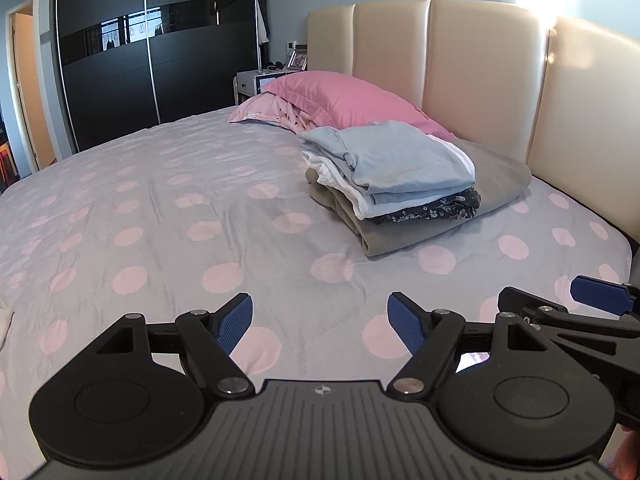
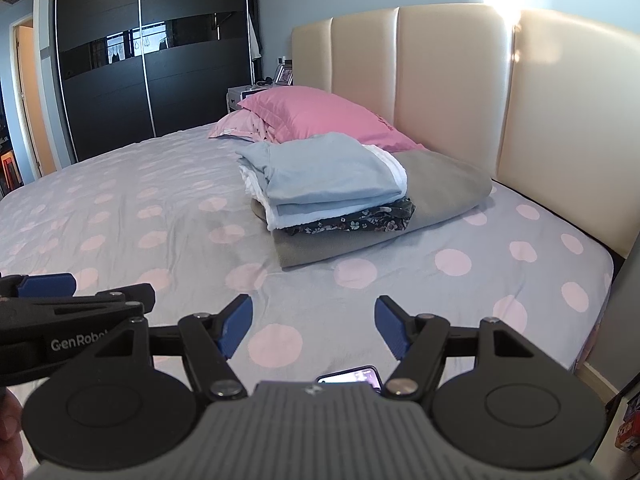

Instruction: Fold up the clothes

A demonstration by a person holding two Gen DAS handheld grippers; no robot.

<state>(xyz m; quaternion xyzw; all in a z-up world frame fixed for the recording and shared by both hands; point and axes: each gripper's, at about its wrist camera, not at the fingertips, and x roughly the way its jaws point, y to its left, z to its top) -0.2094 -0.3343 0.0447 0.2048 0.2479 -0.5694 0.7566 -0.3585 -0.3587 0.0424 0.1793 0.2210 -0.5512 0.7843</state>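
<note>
A stack of folded clothes (image 1: 396, 172) (image 2: 332, 184) rests on the bed near the headboard: light blue on top, white and dark floral layers below, all on a grey folded blanket (image 1: 460, 208) (image 2: 440, 196). My left gripper (image 1: 320, 320) hovers open over the bedspread, well short of the stack, with nothing between its blue pads. My right gripper (image 2: 314, 326) is open too and holds nothing. Each gripper shows at the edge of the other's view: the right gripper (image 1: 596, 300) and the left gripper (image 2: 48, 288).
The bed carries a grey cover with pink dots (image 1: 160, 220) (image 2: 140, 208). Two pink pillows (image 1: 336, 100) (image 2: 316, 114) lie by the cream headboard (image 1: 480, 72) (image 2: 440, 80). A dark wardrobe (image 1: 152, 40) stands behind. A lit phone (image 2: 352, 376) lies under the right gripper.
</note>
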